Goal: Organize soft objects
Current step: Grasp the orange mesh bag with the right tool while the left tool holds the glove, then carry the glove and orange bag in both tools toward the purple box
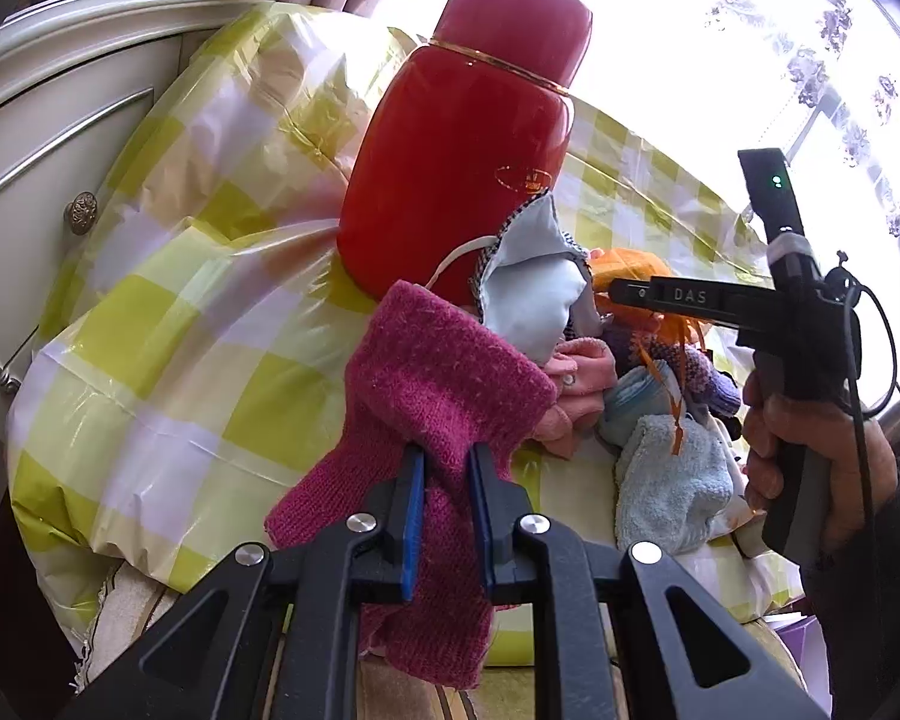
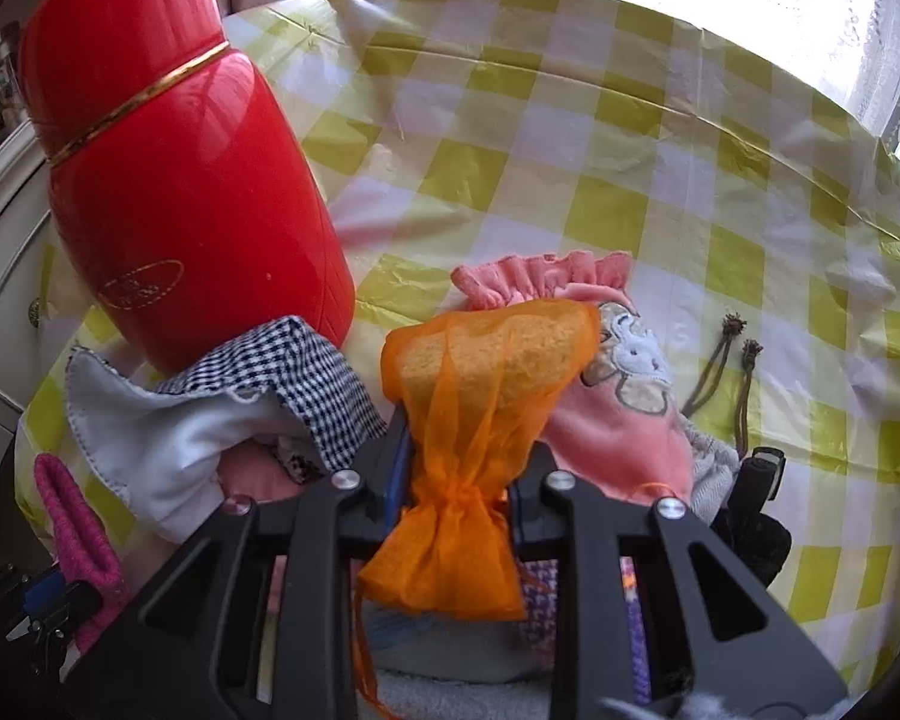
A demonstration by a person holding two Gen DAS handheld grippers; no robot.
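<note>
My left gripper [image 1: 447, 468] is shut on a magenta knitted sock [image 1: 438, 384] and holds it up in front of a pile of soft things. My right gripper [image 2: 462, 450] is shut on an orange mesh pouch [image 2: 480, 372] with a yellow sponge inside, above the pile. It shows from the side in the left wrist view [image 1: 624, 291]. The pile holds a checked cloth with white lining [image 2: 210, 414], a pink embroidered pouch [image 2: 618, 402], a light blue terry sock [image 1: 672, 480] and a purple knit piece [image 1: 708, 372]. The magenta sock [image 2: 78, 528] shows at the right wrist view's lower left.
A tall red thermos [image 2: 192, 192] stands upright just behind the pile on the yellow-checked plastic tablecloth [image 2: 630, 150]. A white cabinet with a round knob [image 1: 81, 213] is to the left. A bright window with a lace curtain [image 1: 840, 60] is behind the table.
</note>
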